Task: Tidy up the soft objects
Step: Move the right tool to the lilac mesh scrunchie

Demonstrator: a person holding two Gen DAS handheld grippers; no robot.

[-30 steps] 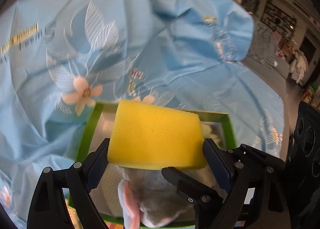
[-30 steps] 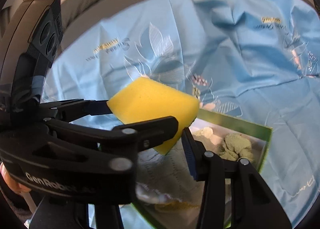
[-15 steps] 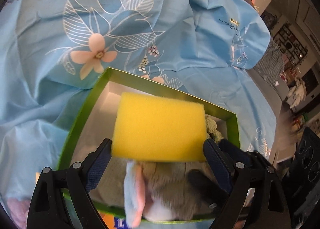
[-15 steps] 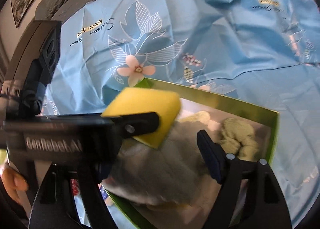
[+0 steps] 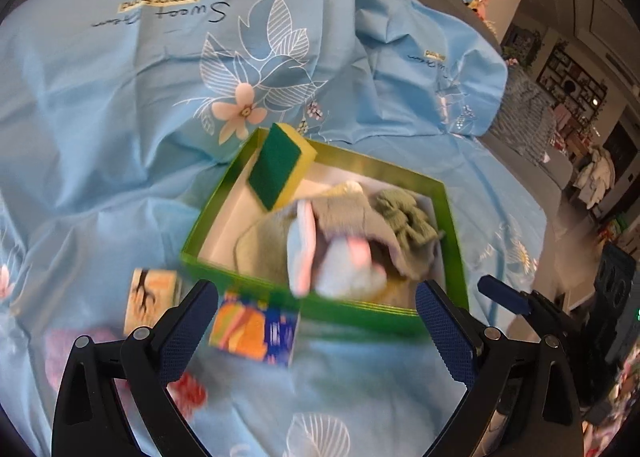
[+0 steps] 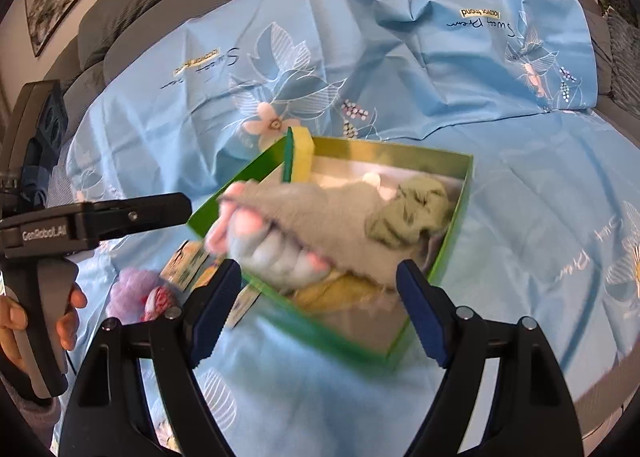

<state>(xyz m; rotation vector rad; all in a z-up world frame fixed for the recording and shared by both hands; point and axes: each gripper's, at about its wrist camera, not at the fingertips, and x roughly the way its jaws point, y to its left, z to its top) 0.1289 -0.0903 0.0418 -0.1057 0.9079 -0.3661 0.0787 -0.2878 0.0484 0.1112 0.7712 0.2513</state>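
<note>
A yellow sponge (image 5: 282, 165) with a dark green scouring side leans on edge in the far left corner of the green box (image 5: 208, 225); it also shows in the right wrist view (image 6: 300, 155). The box (image 6: 452, 241) holds a grey, pink and blue plush toy (image 5: 340, 249), a green cloth (image 5: 408, 213) and something yellow under them. My left gripper (image 5: 316, 313) is open and empty, pulled back in front of the box. My right gripper (image 6: 320, 297) is open and empty, at the box's near edge.
The box sits on a light blue flowered sheet (image 5: 120, 97) over a grey sofa. Left of the box lie a small picture card (image 5: 150, 299), an orange and blue packet (image 5: 256, 331), a lilac fluffy thing (image 6: 128, 293) and a red-and-white item (image 6: 160, 301).
The left gripper opened and let go of the yellow sponge, which now leans in the box's far corner. Both grippers have pulled back from the box.
</note>
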